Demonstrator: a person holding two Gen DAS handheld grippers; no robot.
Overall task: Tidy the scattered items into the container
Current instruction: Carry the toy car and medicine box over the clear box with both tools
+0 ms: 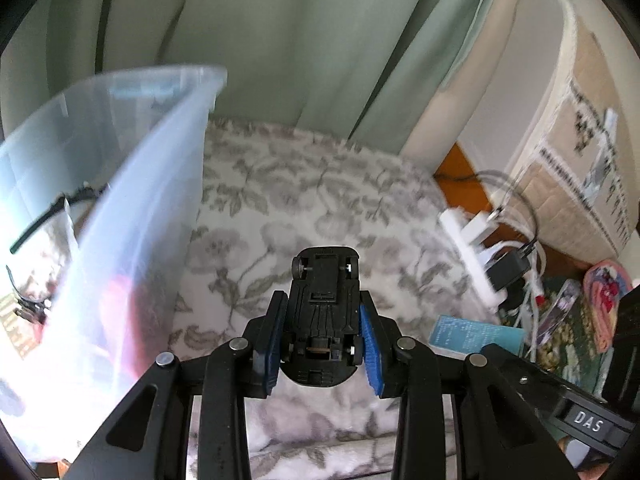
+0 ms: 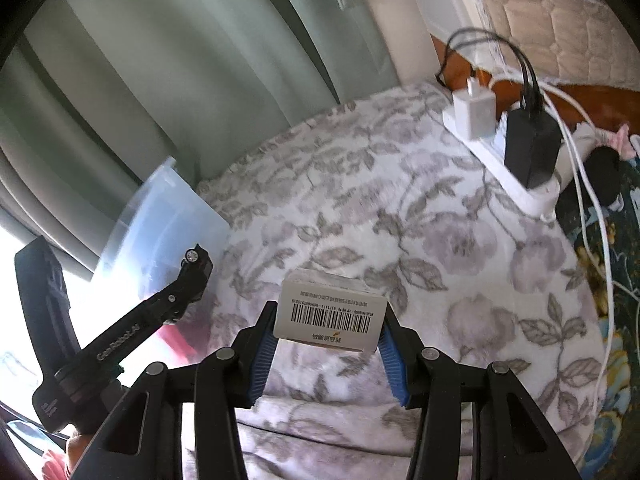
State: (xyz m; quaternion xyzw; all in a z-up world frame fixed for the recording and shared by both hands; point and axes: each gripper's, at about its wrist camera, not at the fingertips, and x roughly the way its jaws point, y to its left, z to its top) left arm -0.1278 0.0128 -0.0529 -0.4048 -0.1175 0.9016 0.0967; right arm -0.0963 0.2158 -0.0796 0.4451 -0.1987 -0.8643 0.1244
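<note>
My left gripper [image 1: 323,312] is shut on a black toy car [image 1: 325,308], turned underside up, above a floral blanket [image 1: 312,200]. A clear plastic container [image 1: 120,208] stands just to its left, with a black cord and red and pale items inside. My right gripper [image 2: 329,320] is shut on a small white box [image 2: 332,312] with a barcode label, held above the same blanket [image 2: 400,208]. In the right wrist view the left gripper [image 2: 188,276] and toy car [image 2: 196,260] hang at the left, beside the container [image 2: 160,220].
A white power strip [image 2: 504,168] with a white charger [image 2: 476,112] and a black adapter [image 2: 532,148] lies at the blanket's right edge, cables trailing. Green curtains [image 1: 280,40] hang behind. A teal card [image 1: 472,330] and a patterned rug [image 1: 560,344] lie at the right.
</note>
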